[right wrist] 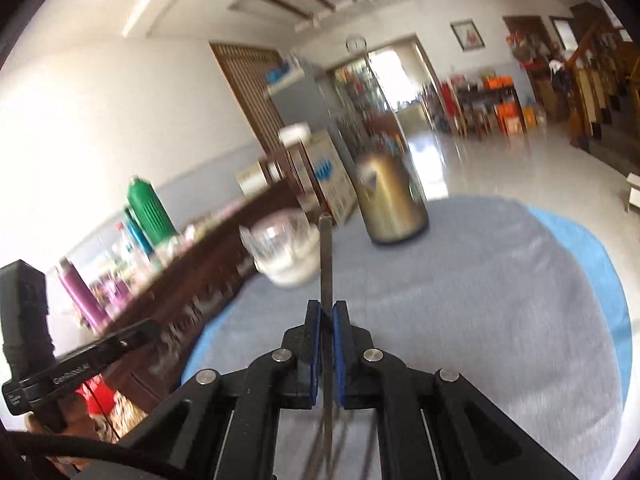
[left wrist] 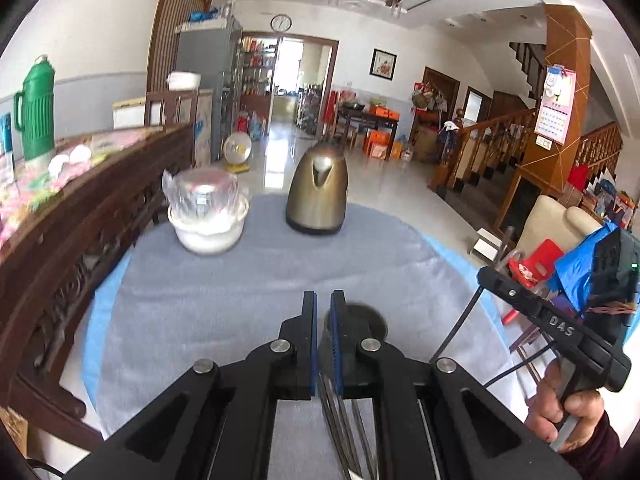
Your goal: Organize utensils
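Clamping something thin, the left gripper [left wrist: 324,308] has its blue pads nearly together; dark metal strips run back beneath it from between the jaws, and what they are I cannot tell. A dark round container [left wrist: 370,318] shows just behind its right finger, at about one o'clock from the tips. Across the grey tablecloth [left wrist: 208,292], a glass bowl wrapped in plastic [left wrist: 206,210] stands at eleven o'clock and a bronze kettle [left wrist: 318,192] at twelve. A green thermos [left wrist: 36,114] stands far out at ten o'clock on the carved wooden sideboard [left wrist: 80,232]. At three o'clock a hand [left wrist: 568,408] grips the handle of the other tool.

From the right wrist, the right gripper [right wrist: 327,312] is closed on a slim metal utensil handle [right wrist: 326,256], which sticks up toward twelve o'clock, blurred, with the kettle beyond at one o'clock.
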`<state>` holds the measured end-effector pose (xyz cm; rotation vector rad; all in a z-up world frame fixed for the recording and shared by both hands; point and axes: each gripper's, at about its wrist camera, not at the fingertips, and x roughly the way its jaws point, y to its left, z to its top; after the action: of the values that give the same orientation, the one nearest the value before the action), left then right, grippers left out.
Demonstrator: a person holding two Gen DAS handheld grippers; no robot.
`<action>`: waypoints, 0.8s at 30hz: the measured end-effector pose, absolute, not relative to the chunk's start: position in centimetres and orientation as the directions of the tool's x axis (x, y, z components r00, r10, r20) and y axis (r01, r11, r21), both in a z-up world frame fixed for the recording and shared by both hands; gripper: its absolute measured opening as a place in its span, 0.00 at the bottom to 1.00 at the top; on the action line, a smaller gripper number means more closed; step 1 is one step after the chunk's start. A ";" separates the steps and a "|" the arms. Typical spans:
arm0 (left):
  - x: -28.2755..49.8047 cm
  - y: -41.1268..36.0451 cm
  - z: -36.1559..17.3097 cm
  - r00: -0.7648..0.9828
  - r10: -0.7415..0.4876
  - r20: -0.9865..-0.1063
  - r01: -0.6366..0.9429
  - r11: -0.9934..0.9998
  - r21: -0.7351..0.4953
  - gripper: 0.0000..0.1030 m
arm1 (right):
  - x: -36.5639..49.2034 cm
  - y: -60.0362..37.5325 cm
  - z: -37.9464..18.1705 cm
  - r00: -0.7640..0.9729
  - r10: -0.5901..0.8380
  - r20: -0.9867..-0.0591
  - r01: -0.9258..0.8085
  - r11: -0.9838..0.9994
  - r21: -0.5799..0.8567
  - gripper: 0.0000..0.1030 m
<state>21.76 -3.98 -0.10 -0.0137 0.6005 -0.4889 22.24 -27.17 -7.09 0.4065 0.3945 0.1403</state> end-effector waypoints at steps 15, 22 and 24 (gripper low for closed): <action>29.4 -4.5 -15.1 0.368 -0.442 -0.818 0.337 0.883 -0.326 0.07 | 21.0 -28.9 -9.3 0.912 0.216 -0.349 -0.027 0.880 0.475 0.06; 31.1 -7.9 -18.8 0.260 -0.475 -0.841 0.388 0.848 -0.360 0.15 | 20.4 -30.6 -11.1 0.907 0.206 -0.368 0.011 0.861 0.509 0.06; 31.7 -8.5 -19.8 0.260 -0.457 -0.851 0.402 0.853 -0.334 0.15 | 20.2 -31.0 -11.3 0.907 0.203 -0.370 0.017 0.858 0.513 0.06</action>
<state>31.67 -8.49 -19.77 -0.0541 1.1711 -0.5814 20.15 -30.97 -11.30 0.5345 0.4292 0.1006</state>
